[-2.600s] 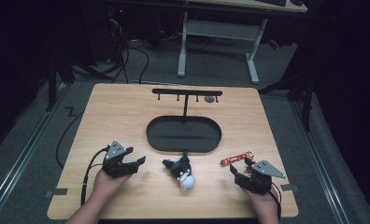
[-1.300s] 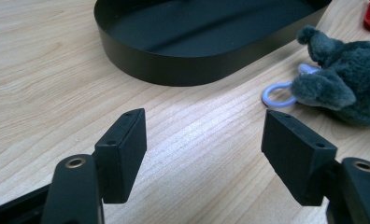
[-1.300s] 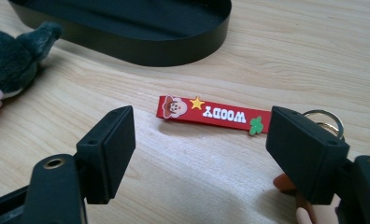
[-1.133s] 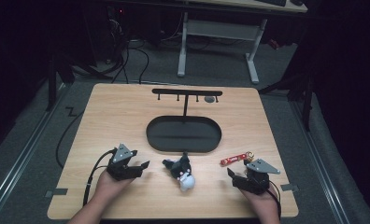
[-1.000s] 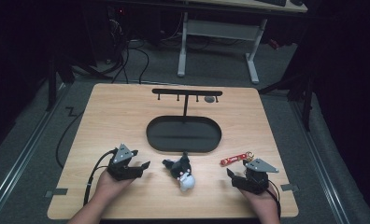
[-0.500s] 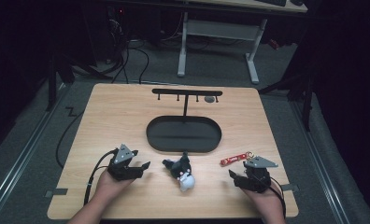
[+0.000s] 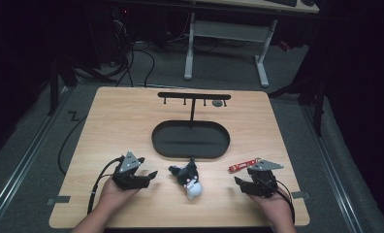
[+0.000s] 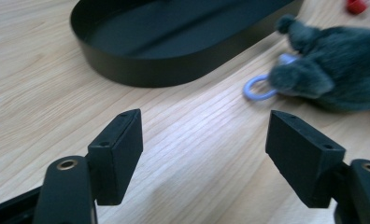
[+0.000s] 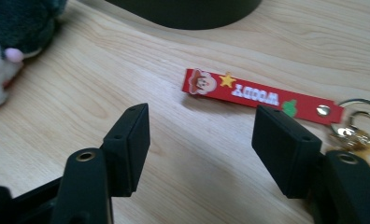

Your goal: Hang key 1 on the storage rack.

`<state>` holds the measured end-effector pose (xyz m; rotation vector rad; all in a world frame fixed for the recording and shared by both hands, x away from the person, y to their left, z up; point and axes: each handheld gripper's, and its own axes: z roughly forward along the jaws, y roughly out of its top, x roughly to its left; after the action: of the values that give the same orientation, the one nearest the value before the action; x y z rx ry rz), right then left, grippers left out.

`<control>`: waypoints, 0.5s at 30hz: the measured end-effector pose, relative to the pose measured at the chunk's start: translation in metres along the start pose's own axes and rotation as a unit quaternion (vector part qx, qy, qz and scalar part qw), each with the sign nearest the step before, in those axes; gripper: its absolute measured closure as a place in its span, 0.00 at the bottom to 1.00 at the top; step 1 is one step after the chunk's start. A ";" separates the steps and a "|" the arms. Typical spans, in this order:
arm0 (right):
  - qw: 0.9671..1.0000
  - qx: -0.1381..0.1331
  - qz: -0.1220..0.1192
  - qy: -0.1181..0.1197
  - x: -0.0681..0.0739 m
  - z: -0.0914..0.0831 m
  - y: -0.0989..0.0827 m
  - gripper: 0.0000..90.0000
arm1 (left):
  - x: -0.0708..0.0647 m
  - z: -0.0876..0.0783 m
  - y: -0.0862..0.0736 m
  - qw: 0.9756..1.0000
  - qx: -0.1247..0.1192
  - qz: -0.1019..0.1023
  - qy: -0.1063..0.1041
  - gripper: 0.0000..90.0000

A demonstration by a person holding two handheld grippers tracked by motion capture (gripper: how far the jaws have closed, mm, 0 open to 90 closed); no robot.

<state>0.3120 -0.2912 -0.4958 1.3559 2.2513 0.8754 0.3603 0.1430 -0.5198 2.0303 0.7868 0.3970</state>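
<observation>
High view is showing you sitting with both grippers resting low near the table's front edge, the plush toy (image 7: 187, 177) lying between them and the red strap keychain (image 7: 242, 166) lying just ahead of your right gripper (image 7: 241, 183). Both items are lying just in front of the black oval tray (image 7: 190, 151), whose post is carrying a hook bar (image 7: 194, 95), so they are probably waiting to be hung or dropped in.

Your right gripper is facing the keychain, its jaws having just been closing yet standing partly apart with bare wood between them; the strap is lying just beyond the tips, untouched. Your left gripper (image 7: 150, 175) is holding its jaws wide and empty, angled toward the toy's pale blue ring (image 8: 259, 88), which is lying near but apart.
</observation>
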 end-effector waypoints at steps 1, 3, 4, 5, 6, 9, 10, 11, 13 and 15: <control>1.000 0.003 0.000 0.006 0.000 0.001 0.001 0.42 | -0.001 -0.001 0.000 1.000 0.000 0.005 -0.002 0.31; 1.000 0.017 -0.005 0.008 0.001 0.004 0.003 0.42 | -0.002 0.000 0.000 1.000 0.001 0.012 -0.002 0.30; 1.000 0.026 -0.012 0.004 0.003 0.007 0.004 0.42 | -0.003 0.000 0.000 1.000 0.003 0.017 -0.002 0.30; 0.999 0.032 -0.011 0.003 0.004 0.008 0.005 0.42 | -0.003 0.000 0.000 1.000 0.006 0.020 -0.002 0.30; 0.999 0.032 -0.011 0.003 0.004 0.008 0.005 0.42 | -0.002 0.000 -0.001 1.000 0.007 0.020 -0.001 0.30; 0.999 0.043 -0.011 0.008 0.006 0.013 0.006 0.42 | 0.000 -0.001 -0.002 1.000 0.010 0.018 0.001 0.30; 0.999 0.048 -0.009 0.010 0.007 0.014 0.007 0.42 | 0.000 -0.001 -0.002 1.000 0.009 0.016 0.002 0.30; 0.998 0.055 -0.009 0.013 0.008 0.015 0.009 0.42 | 0.001 -0.002 -0.002 1.000 0.006 0.014 -0.001 0.30; 0.998 0.068 -0.014 0.012 0.010 0.015 0.011 0.41 | 0.002 -0.002 -0.001 1.000 0.002 0.013 -0.003 0.31; 0.996 0.084 -0.022 0.010 0.011 0.013 0.015 0.40 | 0.001 -0.002 0.000 1.000 0.002 0.014 -0.007 0.31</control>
<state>0.3245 -0.2723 -0.4958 1.3669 2.4064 0.7006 0.3597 0.1454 -0.5187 2.0485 0.7511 0.3969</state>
